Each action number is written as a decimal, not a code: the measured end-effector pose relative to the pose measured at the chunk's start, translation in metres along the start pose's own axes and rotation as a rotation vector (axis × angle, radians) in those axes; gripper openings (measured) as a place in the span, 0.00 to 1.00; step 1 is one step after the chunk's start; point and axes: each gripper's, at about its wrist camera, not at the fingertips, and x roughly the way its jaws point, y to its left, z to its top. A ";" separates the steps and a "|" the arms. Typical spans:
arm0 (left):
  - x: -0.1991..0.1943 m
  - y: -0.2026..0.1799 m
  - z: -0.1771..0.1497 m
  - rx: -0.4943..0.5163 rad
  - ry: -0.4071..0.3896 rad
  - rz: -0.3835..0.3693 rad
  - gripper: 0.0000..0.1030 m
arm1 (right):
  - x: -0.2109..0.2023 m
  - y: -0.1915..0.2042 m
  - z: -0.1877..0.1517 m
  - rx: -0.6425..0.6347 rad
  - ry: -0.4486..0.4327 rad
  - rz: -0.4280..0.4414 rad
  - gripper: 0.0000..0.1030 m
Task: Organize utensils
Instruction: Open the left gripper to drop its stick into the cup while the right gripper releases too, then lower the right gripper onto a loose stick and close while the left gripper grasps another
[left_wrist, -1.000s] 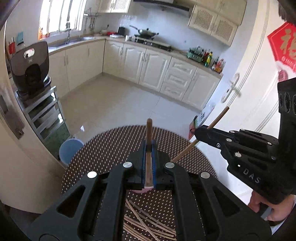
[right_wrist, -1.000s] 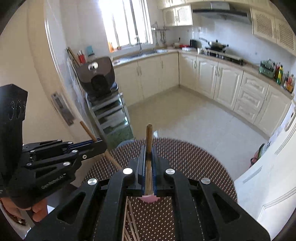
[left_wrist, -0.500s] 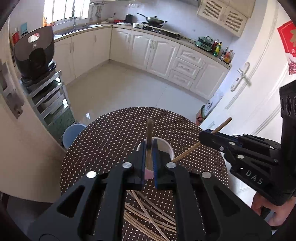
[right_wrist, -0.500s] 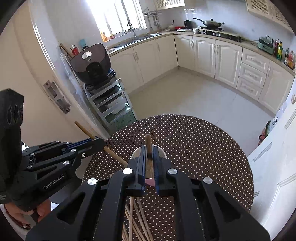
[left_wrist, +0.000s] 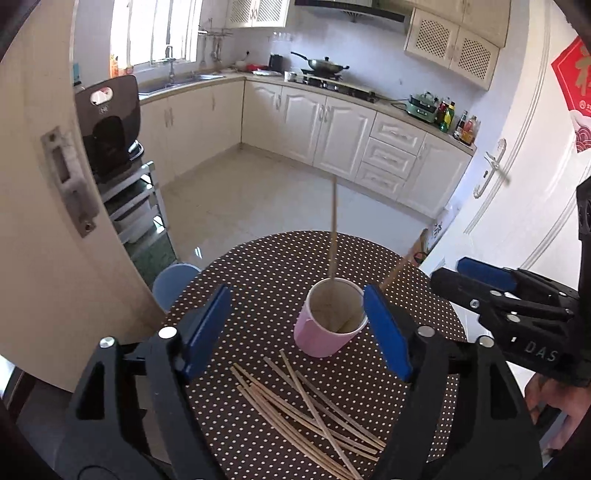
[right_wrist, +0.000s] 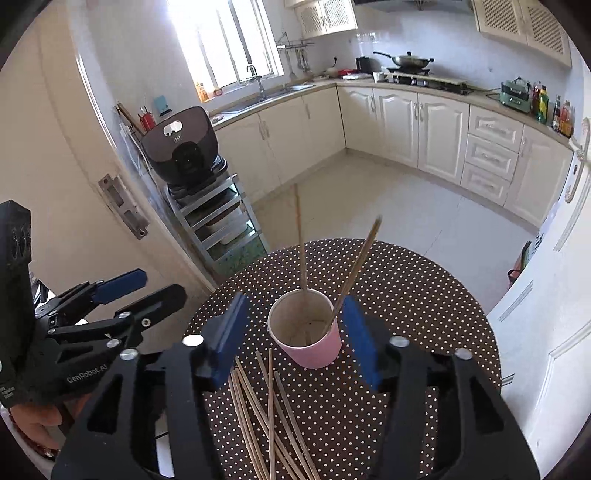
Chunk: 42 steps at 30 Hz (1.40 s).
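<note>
A pink cup (left_wrist: 325, 332) (right_wrist: 314, 347) stands on the round brown dotted table (left_wrist: 258, 280) (right_wrist: 424, 295). Two wooden chopsticks are in it: one nearly upright (left_wrist: 334, 229) (right_wrist: 301, 240), the other leaning right (left_wrist: 395, 271) (right_wrist: 360, 266). My left gripper (left_wrist: 295, 332) is opening, its blue pads wide on either side of the cup and touching nothing. My right gripper (right_wrist: 295, 339) is opening too, its pads apart beside the cup; the leaning chopstick passes close to the right pad. Several loose chopsticks (left_wrist: 303, 402) (right_wrist: 266, 413) lie on the table in front of the cup.
Each view shows the other gripper: the right one (left_wrist: 454, 271) at the right edge, the left one (right_wrist: 157, 286) at the left, each with a hand (left_wrist: 554, 402) behind it. A blue stool (left_wrist: 173, 280) and a metal rack (right_wrist: 218, 225) stand left of the table, a white door (left_wrist: 535, 184) right.
Both grippers were shut on a chopstick each over the cup. Their jaws have spread, and the two chopsticks now stand in the cup on their own.
</note>
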 end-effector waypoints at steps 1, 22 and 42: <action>-0.004 0.001 -0.001 -0.003 -0.006 0.000 0.73 | -0.003 0.001 -0.002 -0.001 -0.007 -0.007 0.58; -0.036 0.009 -0.031 0.044 -0.062 0.057 0.84 | -0.026 0.017 -0.039 0.006 -0.037 -0.072 0.70; 0.059 0.066 -0.119 -0.104 0.353 0.098 0.84 | 0.068 0.005 -0.113 0.027 0.325 -0.049 0.67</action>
